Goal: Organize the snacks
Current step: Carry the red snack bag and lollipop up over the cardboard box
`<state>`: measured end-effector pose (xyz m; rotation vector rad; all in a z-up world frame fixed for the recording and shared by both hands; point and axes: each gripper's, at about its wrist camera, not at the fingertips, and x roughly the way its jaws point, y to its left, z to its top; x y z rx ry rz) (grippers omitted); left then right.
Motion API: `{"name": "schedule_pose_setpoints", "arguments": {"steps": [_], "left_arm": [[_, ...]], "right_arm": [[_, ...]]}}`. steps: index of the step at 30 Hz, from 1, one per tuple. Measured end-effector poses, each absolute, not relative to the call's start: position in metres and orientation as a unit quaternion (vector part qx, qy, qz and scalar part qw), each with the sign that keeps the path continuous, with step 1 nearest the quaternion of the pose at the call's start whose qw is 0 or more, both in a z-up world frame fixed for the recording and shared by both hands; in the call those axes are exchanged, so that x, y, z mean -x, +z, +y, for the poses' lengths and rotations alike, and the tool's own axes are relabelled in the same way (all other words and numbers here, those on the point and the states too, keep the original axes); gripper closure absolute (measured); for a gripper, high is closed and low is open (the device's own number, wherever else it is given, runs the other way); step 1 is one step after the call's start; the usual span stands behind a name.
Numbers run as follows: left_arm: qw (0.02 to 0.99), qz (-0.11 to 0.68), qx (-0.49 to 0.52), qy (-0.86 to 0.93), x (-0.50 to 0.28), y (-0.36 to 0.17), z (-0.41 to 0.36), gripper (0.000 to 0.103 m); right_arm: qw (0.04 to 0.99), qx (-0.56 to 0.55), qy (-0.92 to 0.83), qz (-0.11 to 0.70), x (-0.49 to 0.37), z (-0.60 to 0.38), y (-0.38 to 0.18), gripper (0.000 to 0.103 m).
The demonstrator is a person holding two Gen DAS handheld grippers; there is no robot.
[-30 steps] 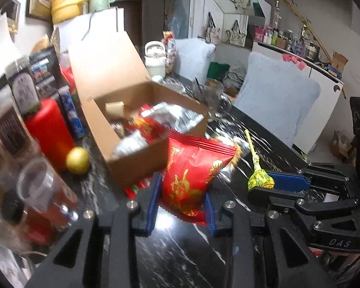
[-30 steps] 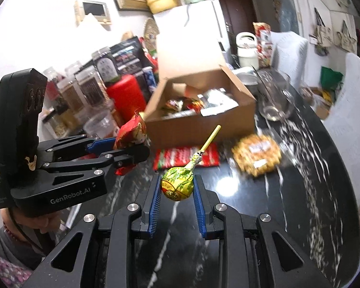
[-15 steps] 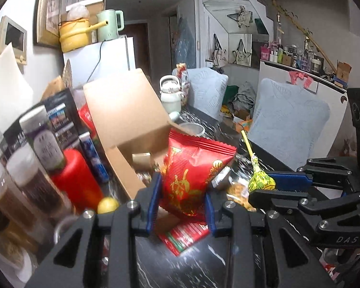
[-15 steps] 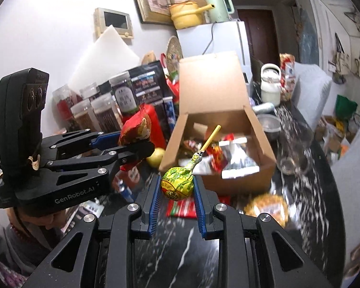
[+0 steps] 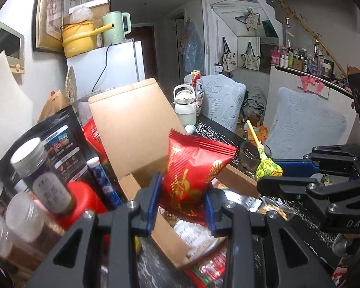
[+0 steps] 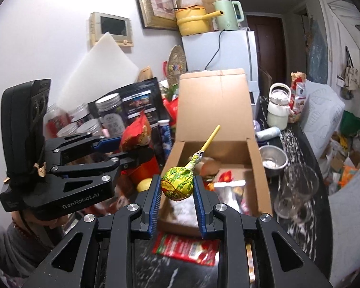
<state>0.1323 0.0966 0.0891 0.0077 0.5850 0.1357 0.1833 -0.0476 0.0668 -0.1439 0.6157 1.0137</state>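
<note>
My left gripper [image 5: 181, 198] is shut on a red snack packet [image 5: 192, 175], held up in front of the open cardboard box [image 5: 132, 129]. My right gripper [image 6: 177, 192] is shut on a lollipop [image 6: 178, 183] in a yellow-green wrapper, its yellow stick pointing up over the cardboard box [image 6: 214, 110]. In the right wrist view the left gripper [image 6: 129, 147] with the red snack packet [image 6: 135, 133] hangs left of the box. In the left wrist view the right gripper [image 5: 279, 174] with the lollipop [image 5: 267, 168] sits to the right. Several snacks [image 6: 225, 182] lie inside the box.
Jars [image 5: 39, 168], a red canister [image 5: 84, 199] and dark packets [image 6: 141, 105] crowd the left of the box. A flat red packet [image 6: 187, 248] lies on the black marble table [image 6: 180, 273] before it. A steel bowl [image 6: 272, 159], glass mug [image 6: 295, 189] and white kettle [image 6: 278, 111] stand right.
Both grippers have risen and moved toward the box with their snacks still held. The box now lies closer and lower in both views.
</note>
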Motion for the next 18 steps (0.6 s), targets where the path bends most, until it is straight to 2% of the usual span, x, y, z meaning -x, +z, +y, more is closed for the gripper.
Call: {"name": "schedule_pose_setpoints", "arguments": {"steps": [18], "left_arm": [[0.925, 0.368, 0.03, 0.087, -0.247, 0.037, 0.141, 0.071]], "right_arm": [[0.807, 0.076, 0.458, 0.366, -0.299, 0.002, 0.034, 0.077]]}}
